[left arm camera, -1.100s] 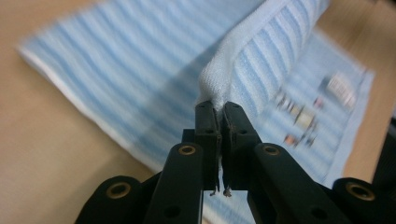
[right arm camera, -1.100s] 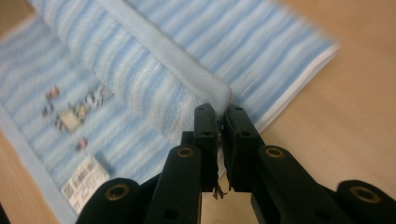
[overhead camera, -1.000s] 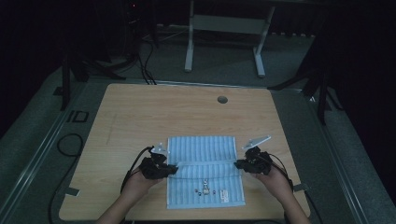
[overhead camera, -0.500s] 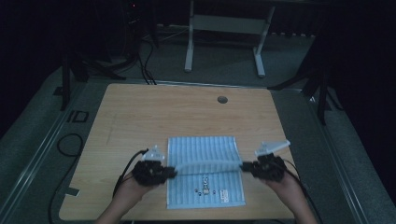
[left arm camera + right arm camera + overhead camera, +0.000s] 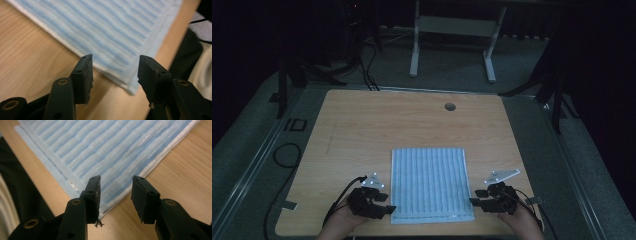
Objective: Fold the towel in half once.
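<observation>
A blue-and-white striped cloth (image 5: 431, 182) lies flat and folded on the wooden table (image 5: 362, 130), near its front edge. My left gripper (image 5: 384, 207) sits at the cloth's near left corner, open. In the left gripper view that corner (image 5: 130, 87) lies between and just beyond the two black jaws, and the left gripper (image 5: 115, 75) holds nothing. My right gripper (image 5: 475, 201) is at the near right corner, open too. In the right gripper view the cloth (image 5: 105, 152) spreads ahead and the right gripper (image 5: 116, 195) stands over its edge with nothing between the jaws.
A round cable hole (image 5: 450, 106) sits near the table's far edge. A white frame with two legs (image 5: 452, 40) stands on the floor beyond the table. Black cables (image 5: 287, 155) lie on the floor at the left. Dark stands flank the table.
Both grippers have drawn back toward the near edge, pulling the cloth's upper layer down over the printed lower part. The cloth now lies flat and both grippers are off it.
</observation>
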Tool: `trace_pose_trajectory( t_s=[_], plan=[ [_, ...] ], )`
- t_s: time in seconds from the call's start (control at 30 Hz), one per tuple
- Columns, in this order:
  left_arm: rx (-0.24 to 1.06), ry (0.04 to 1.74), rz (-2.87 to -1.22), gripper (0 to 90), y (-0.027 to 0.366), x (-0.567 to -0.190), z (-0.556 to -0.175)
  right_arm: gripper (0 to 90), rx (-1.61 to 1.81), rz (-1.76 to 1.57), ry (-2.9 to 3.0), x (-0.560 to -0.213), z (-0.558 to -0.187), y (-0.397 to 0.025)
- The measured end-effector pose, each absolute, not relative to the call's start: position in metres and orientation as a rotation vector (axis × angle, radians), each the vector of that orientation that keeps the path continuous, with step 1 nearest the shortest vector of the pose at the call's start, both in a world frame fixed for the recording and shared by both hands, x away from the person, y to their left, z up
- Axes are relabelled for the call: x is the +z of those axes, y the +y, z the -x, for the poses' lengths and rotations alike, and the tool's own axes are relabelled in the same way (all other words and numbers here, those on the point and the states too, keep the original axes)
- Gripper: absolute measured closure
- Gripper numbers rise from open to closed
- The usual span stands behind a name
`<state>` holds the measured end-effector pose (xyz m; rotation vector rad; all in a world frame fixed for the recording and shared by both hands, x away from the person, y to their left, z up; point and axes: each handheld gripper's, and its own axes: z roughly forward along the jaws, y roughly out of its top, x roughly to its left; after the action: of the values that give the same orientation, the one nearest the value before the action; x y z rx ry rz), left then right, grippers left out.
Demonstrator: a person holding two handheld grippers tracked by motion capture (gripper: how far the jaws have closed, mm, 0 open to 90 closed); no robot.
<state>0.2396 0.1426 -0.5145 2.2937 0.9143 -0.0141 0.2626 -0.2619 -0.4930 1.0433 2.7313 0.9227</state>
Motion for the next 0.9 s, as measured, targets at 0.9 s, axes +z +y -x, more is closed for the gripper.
trace_pose_trajectory(
  t_s=[0.9],
  plan=[
    [0.119,0.955,-2.293,41.1,0.153,-0.510,-0.313,46.0,0.863,-1.043,2.681,-0.487,-0.342,-0.245]
  ],
)
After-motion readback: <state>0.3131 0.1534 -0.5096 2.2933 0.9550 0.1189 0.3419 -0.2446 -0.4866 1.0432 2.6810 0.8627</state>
